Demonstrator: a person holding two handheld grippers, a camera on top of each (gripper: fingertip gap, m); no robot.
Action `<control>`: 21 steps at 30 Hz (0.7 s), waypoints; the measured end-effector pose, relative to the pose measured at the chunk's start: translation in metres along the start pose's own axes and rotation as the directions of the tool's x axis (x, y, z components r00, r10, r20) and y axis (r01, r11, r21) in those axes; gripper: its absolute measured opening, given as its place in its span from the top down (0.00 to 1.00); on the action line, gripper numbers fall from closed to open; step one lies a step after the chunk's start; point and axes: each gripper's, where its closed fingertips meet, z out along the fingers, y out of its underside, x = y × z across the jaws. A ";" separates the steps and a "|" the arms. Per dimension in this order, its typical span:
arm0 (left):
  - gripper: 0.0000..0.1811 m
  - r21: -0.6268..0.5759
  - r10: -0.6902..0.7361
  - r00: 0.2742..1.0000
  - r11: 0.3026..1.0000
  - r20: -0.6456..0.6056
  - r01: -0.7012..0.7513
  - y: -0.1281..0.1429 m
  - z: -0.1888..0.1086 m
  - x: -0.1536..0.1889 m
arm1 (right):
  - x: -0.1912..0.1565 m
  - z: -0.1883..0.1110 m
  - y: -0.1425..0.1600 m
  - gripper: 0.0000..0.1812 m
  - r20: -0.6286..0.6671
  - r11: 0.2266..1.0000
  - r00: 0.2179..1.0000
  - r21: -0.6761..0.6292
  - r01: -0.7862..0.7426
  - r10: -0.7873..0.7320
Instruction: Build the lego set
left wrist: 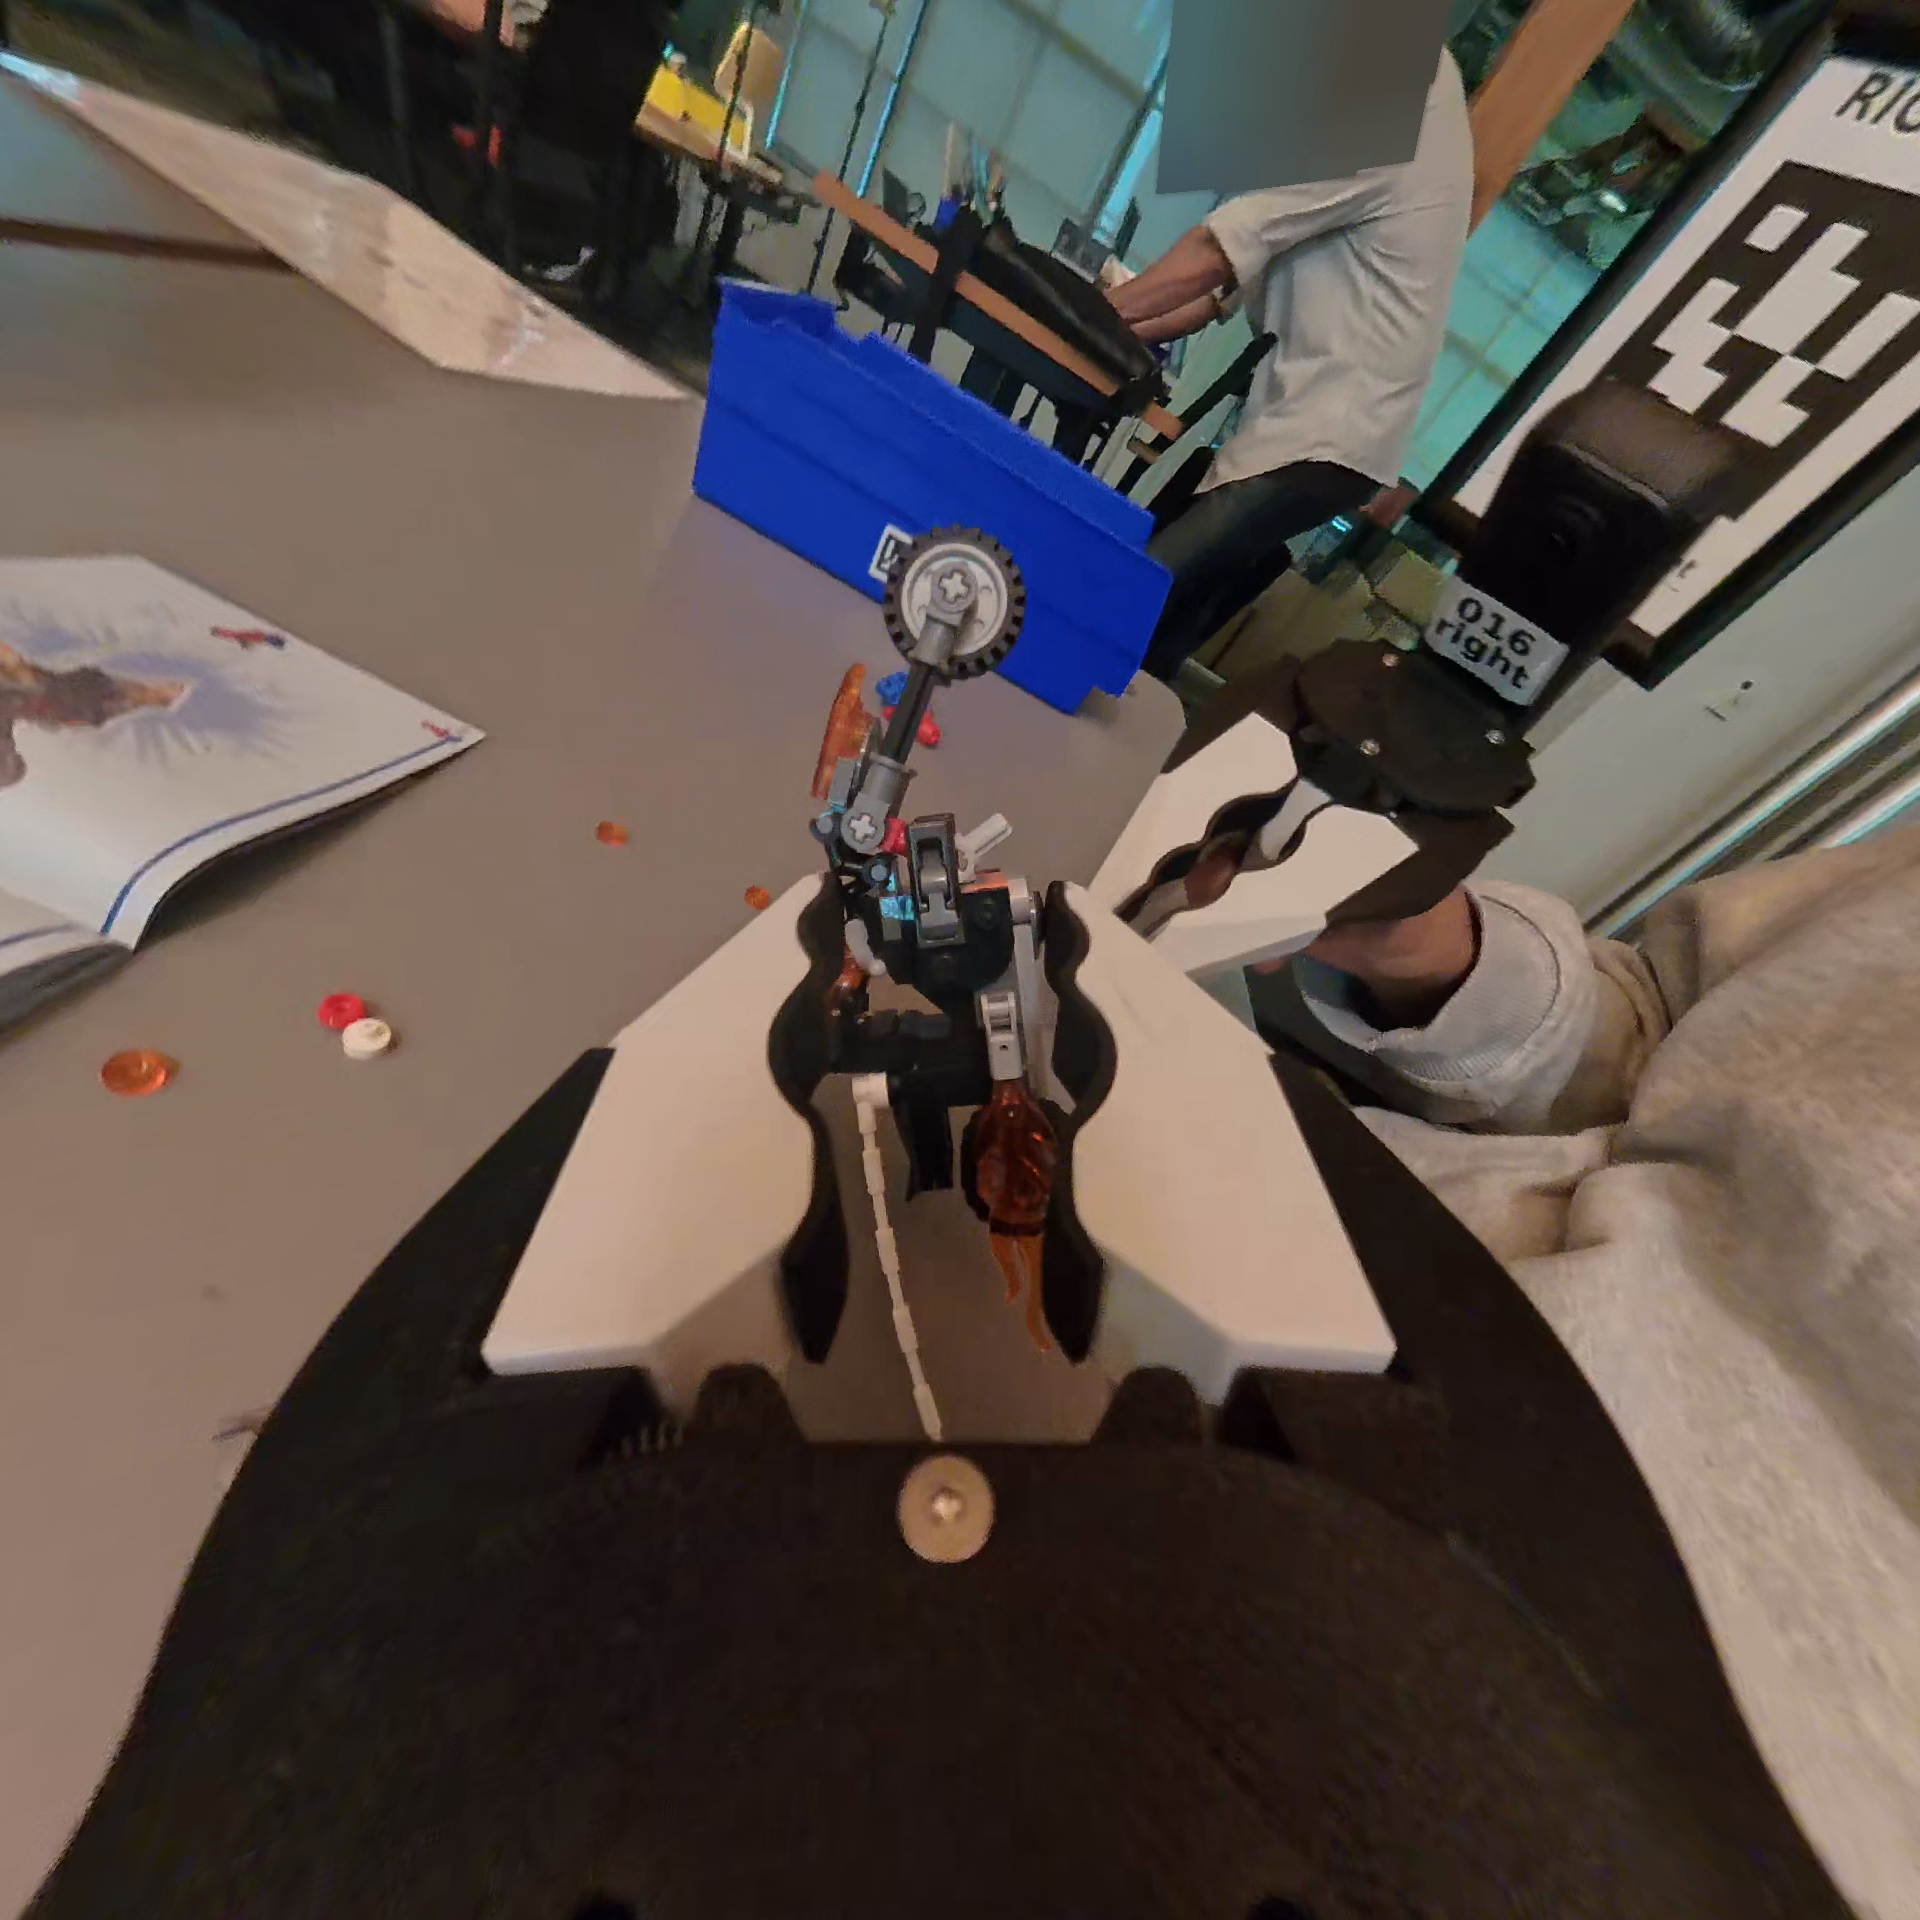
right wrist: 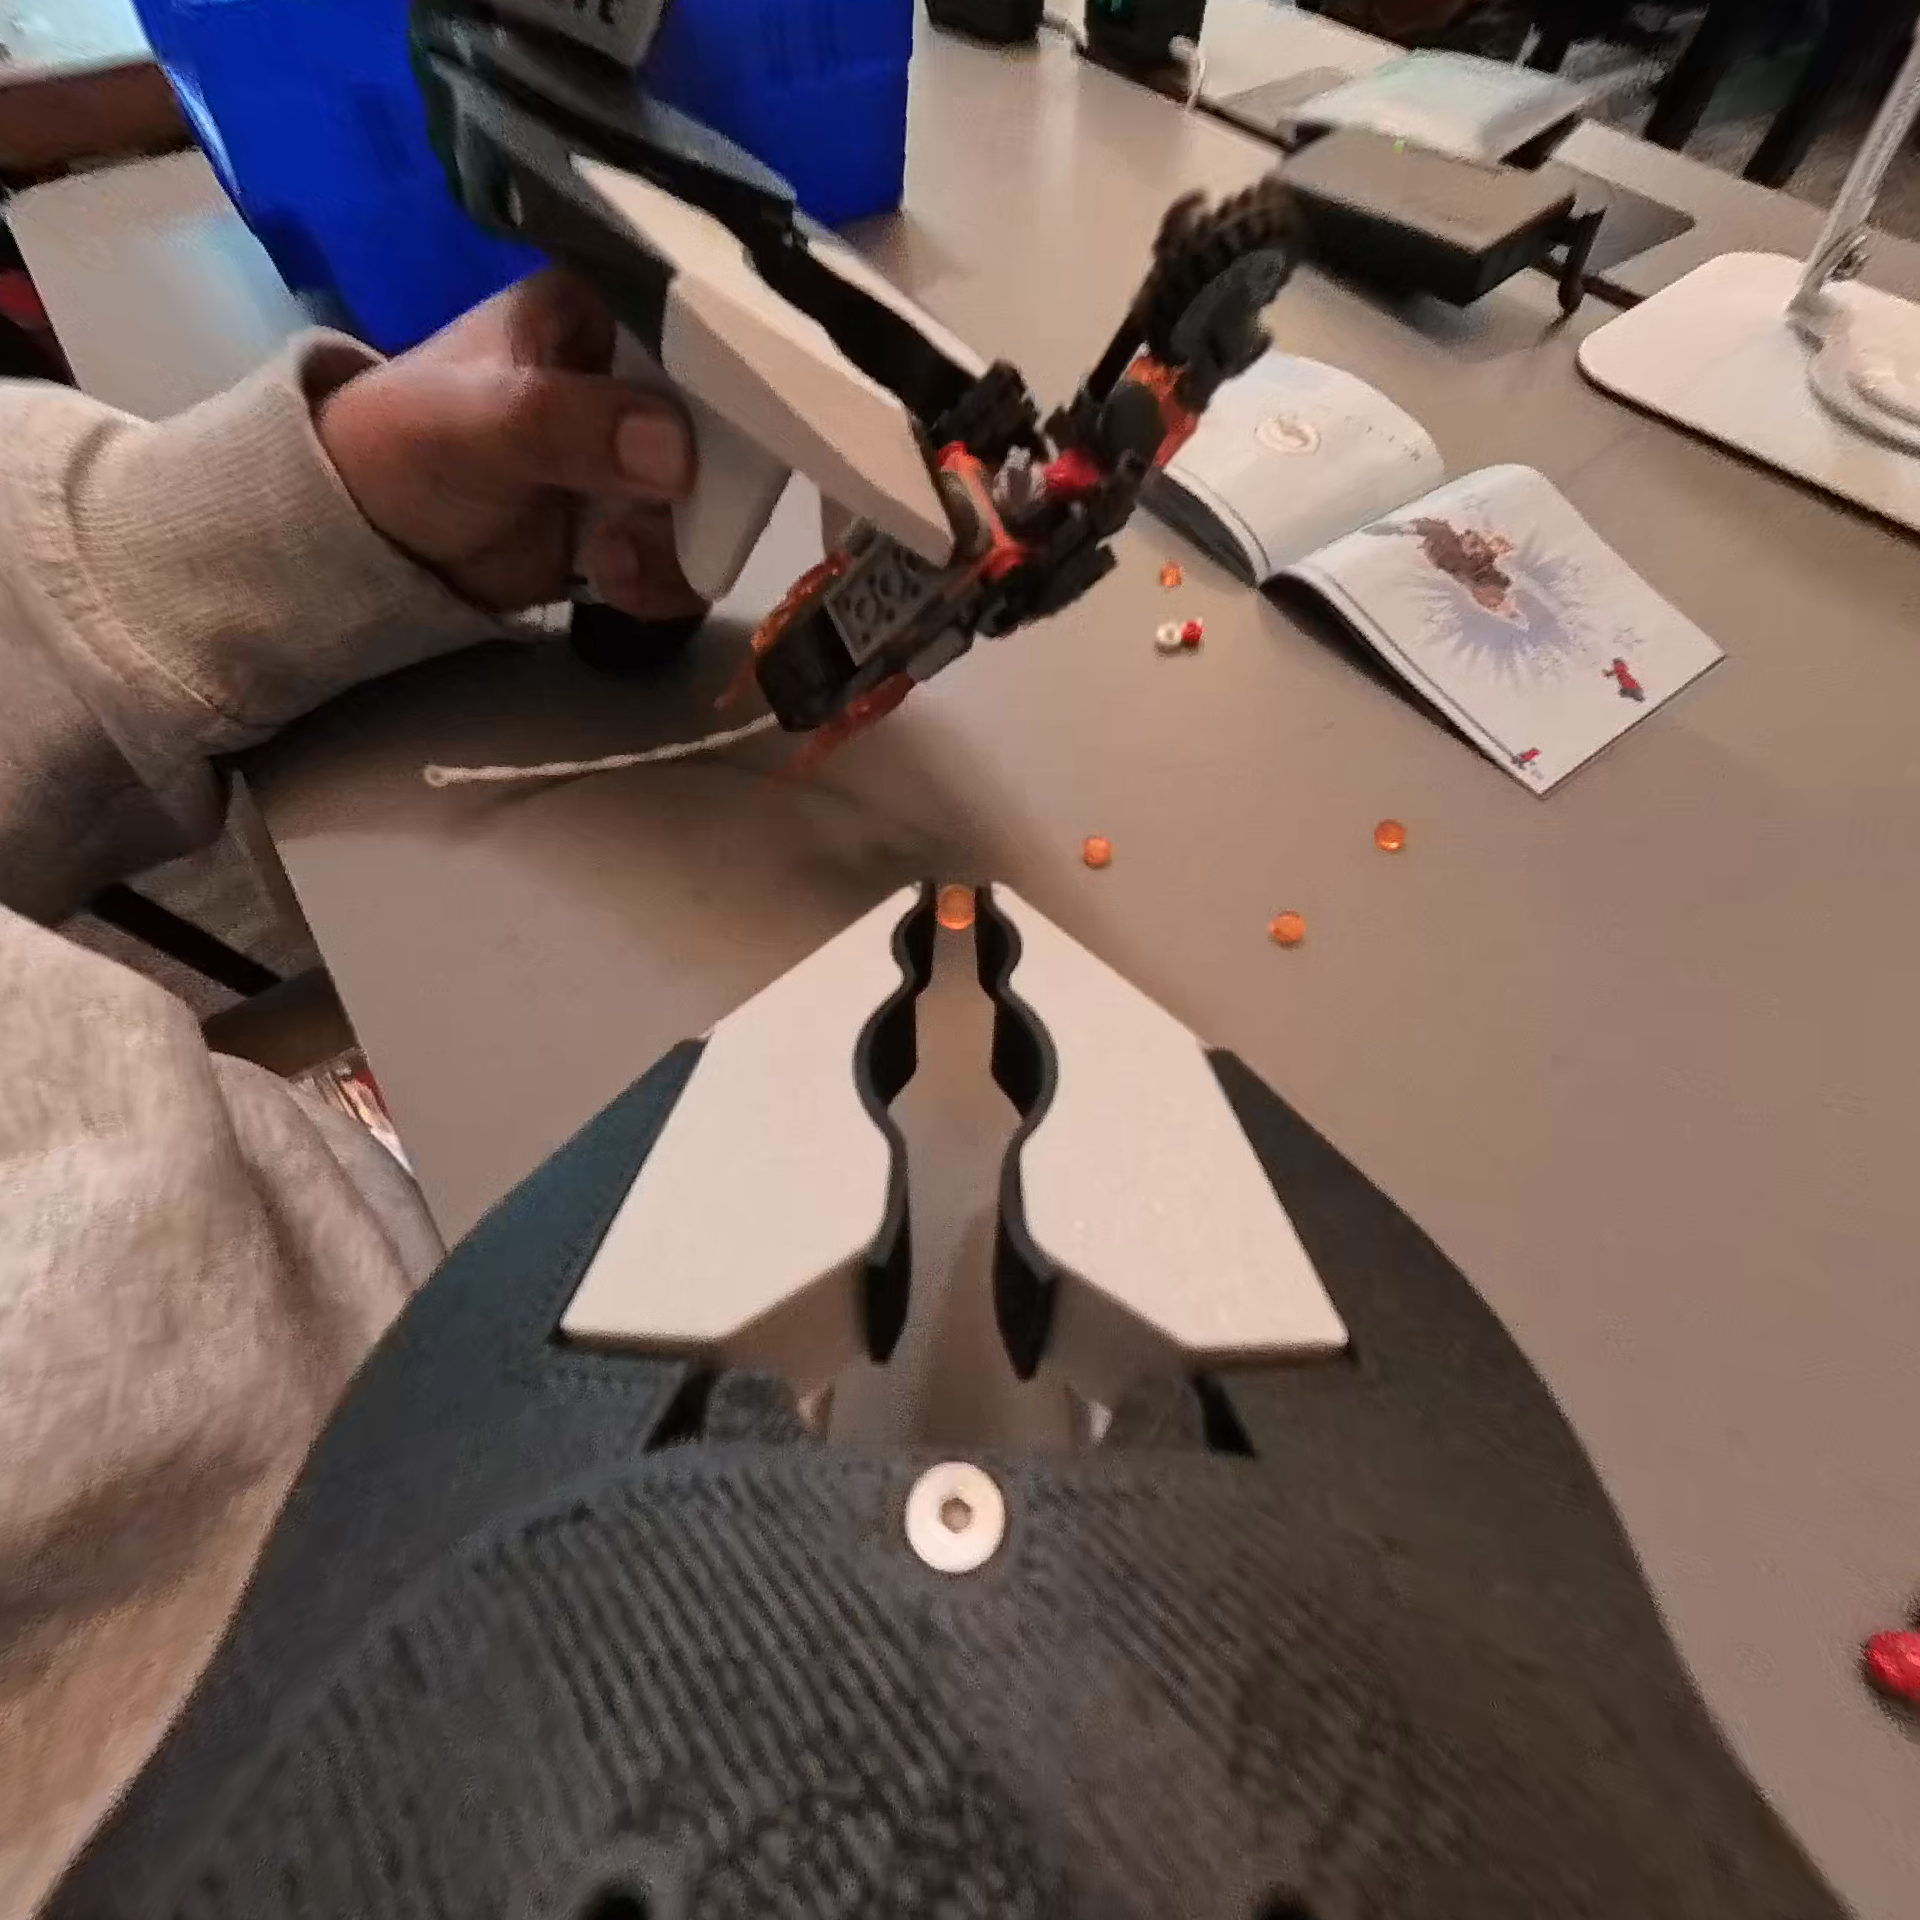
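My left gripper (left wrist: 940, 894) is shut on a black and grey lego model (left wrist: 940, 945) with orange flame pieces (left wrist: 1013, 1164). A rod with a toothed grey wheel (left wrist: 954, 603) sticks up from the model, and a white string (left wrist: 894, 1278) hangs from it. In the right wrist view the model (right wrist: 997, 540) is held tilted above the table, with the string (right wrist: 592, 767) trailing on it. My right gripper (right wrist: 954, 896) is nearly closed, with a small orange round stud (right wrist: 956, 907) between its tips. Its fingers (left wrist: 1226, 847) show just right of the model.
A blue bin (left wrist: 914, 457) stands at the back of the grey table (right wrist: 1351, 1143). An open instruction booklet (right wrist: 1486, 603) lies beyond the model. Loose orange studs (right wrist: 1096, 852) and red and white round pieces (left wrist: 353, 1023) are scattered about. A white lamp base (right wrist: 1745, 384) stands far right.
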 end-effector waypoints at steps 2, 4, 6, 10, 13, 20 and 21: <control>0.80 0.012 0.039 0.999 0.999 -0.010 -0.039 -0.003 0.000 0.005 | -0.001 -0.006 -0.013 0.97 0.023 0.998 1.000 0.063 -0.023 0.022; 0.80 0.015 0.080 0.997 0.997 -0.006 -0.080 -0.003 0.001 0.008 | -0.004 -0.013 -0.032 0.97 0.064 0.988 0.997 0.145 -0.050 0.041; 0.80 0.005 0.101 0.995 0.995 -0.008 -0.101 -0.001 0.003 0.010 | -0.004 -0.020 -0.049 0.97 0.075 0.976 0.996 0.212 -0.057 0.041; 0.80 -0.008 0.108 0.993 0.994 -0.042 -0.109 0.002 0.007 0.017 | -0.001 -0.020 -0.069 0.97 0.002 0.964 0.999 0.264 0.035 -0.037; 0.80 -0.005 0.089 0.994 0.996 -0.069 -0.090 0.002 0.008 0.021 | -0.004 -0.012 -0.072 0.97 -0.063 0.961 0.990 0.240 0.138 -0.126; 0.81 -0.009 0.034 0.988 0.999 -0.153 -0.036 0.003 0.009 0.031 | 0.004 -0.006 -0.070 0.97 -0.246 0.926 0.919 0.145 0.348 -0.307; 0.81 -0.013 0.042 0.987 0.999 -0.154 -0.045 0.004 0.009 0.032 | 0.005 -0.008 -0.071 0.97 -0.245 0.928 0.924 0.157 0.337 -0.294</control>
